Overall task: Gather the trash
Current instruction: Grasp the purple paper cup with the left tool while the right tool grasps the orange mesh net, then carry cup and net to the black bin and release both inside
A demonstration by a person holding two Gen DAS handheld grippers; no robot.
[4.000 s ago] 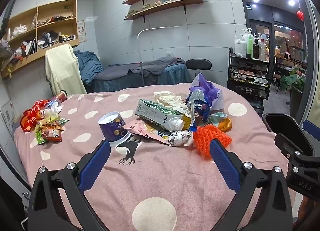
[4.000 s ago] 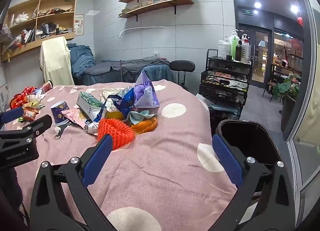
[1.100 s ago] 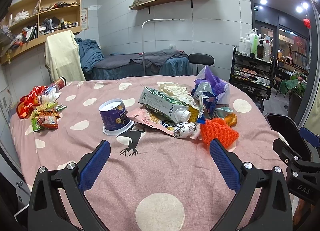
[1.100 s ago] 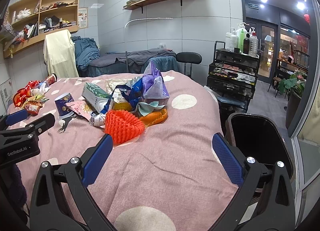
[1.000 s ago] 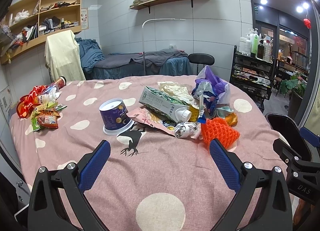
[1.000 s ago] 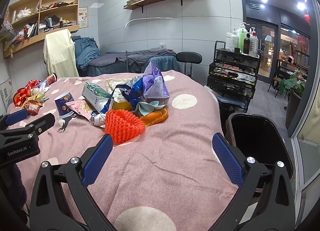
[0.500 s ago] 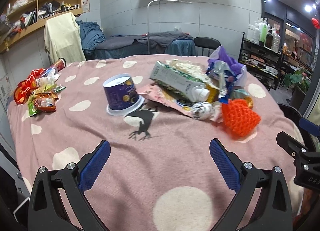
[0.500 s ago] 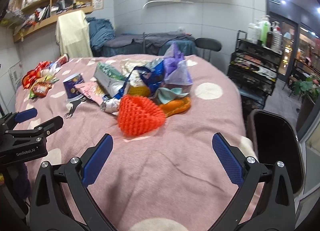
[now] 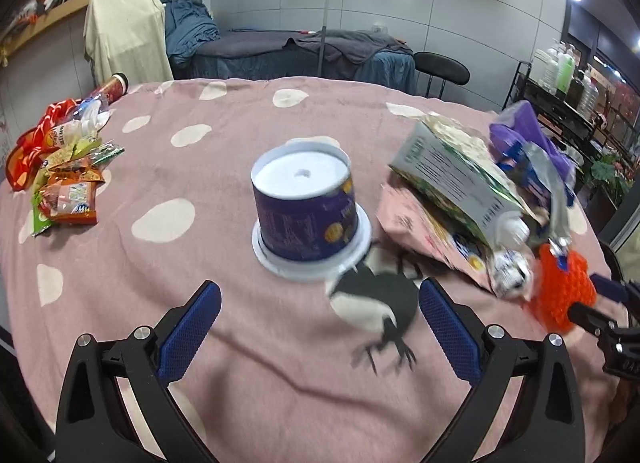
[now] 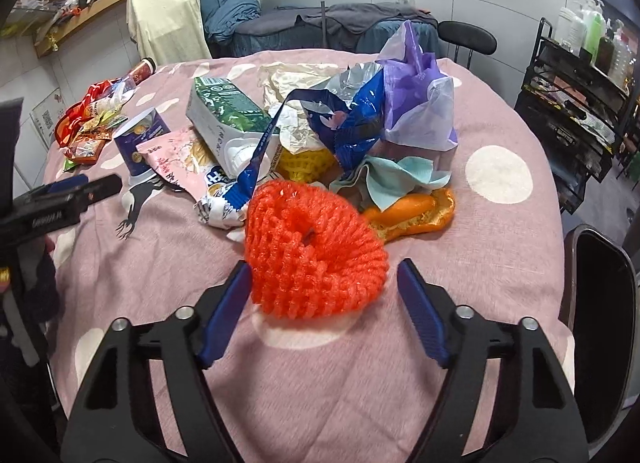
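A pile of trash lies on the pink spotted tablecloth [image 9: 224, 167]. An upturned purple cup [image 9: 306, 219] stands just ahead of my open left gripper [image 9: 316, 323]. Beside it are a green-white carton [image 9: 456, 179], a pink wrapper [image 9: 420, 227] and a crumpled foil ball [image 9: 508, 269]. My right gripper [image 10: 324, 295] is open, its jaws on either side of the orange foam net [image 10: 312, 251], not closed on it. Behind lie orange peel [image 10: 416, 211], a blue foil bag [image 10: 352, 115] and a purple plastic bag [image 10: 416, 91].
A black bin [image 10: 600, 295] stands off the table's right edge. Snack packets [image 9: 64, 183] and a red tube [image 9: 112, 89] lie at the far left. A bed, a chair and a bottle rack stand behind the table.
Both grippers have moved forward and down towards the table. The left one closed in on the purple cup; the right one came up around the orange net and narrowed somewhat.
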